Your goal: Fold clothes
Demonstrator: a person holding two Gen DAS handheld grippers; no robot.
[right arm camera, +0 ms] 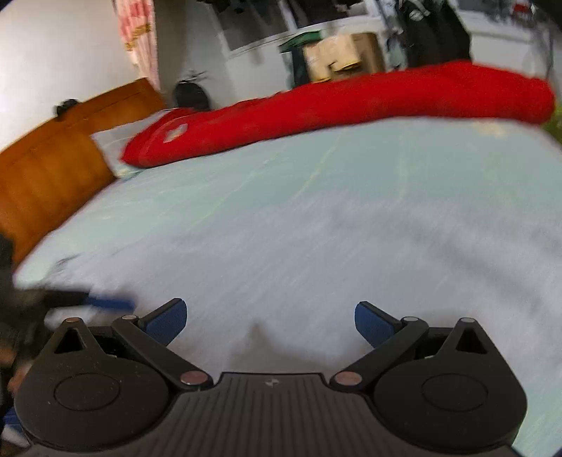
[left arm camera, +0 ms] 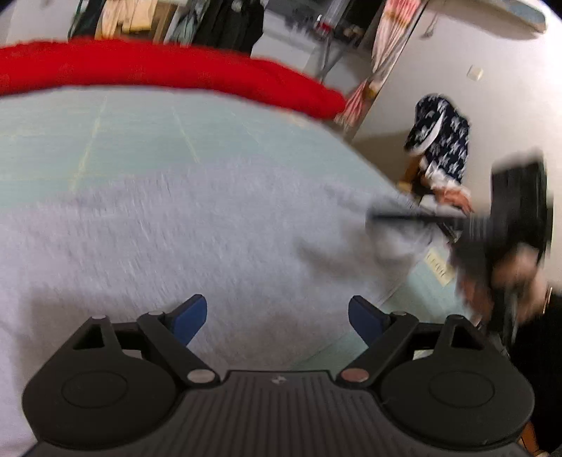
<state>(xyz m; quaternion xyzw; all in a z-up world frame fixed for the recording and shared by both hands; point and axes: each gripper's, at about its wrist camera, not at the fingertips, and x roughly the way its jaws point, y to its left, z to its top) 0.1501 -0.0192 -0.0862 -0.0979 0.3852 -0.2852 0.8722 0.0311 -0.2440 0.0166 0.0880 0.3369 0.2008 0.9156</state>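
Note:
A pale grey garment (left arm camera: 175, 239) lies spread on the light green bed sheet (left arm camera: 140, 130). Both views are blurred. My left gripper (left arm camera: 277, 309) hovers over the cloth, open, with nothing between its blue pads. At the right of this view the right gripper (left arm camera: 393, 216) shows as a dark smear in a person's hand at the garment's edge. The right wrist view has the same garment (right arm camera: 316, 267) under my right gripper (right arm camera: 270, 313), which is open and empty. One blue finger (right arm camera: 109, 302) of the left gripper shows at the left, low over the cloth.
A red duvet (left arm camera: 158, 70) (right arm camera: 351, 109) lies rolled along the bed's far side. A wooden headboard (right arm camera: 52, 168) bounds the bed on the left. A dark patterned garment (left arm camera: 439, 147) hangs by the wall. Cardboard boxes (right arm camera: 337, 59) and hanging clothes (left arm camera: 228, 21) stand beyond the bed.

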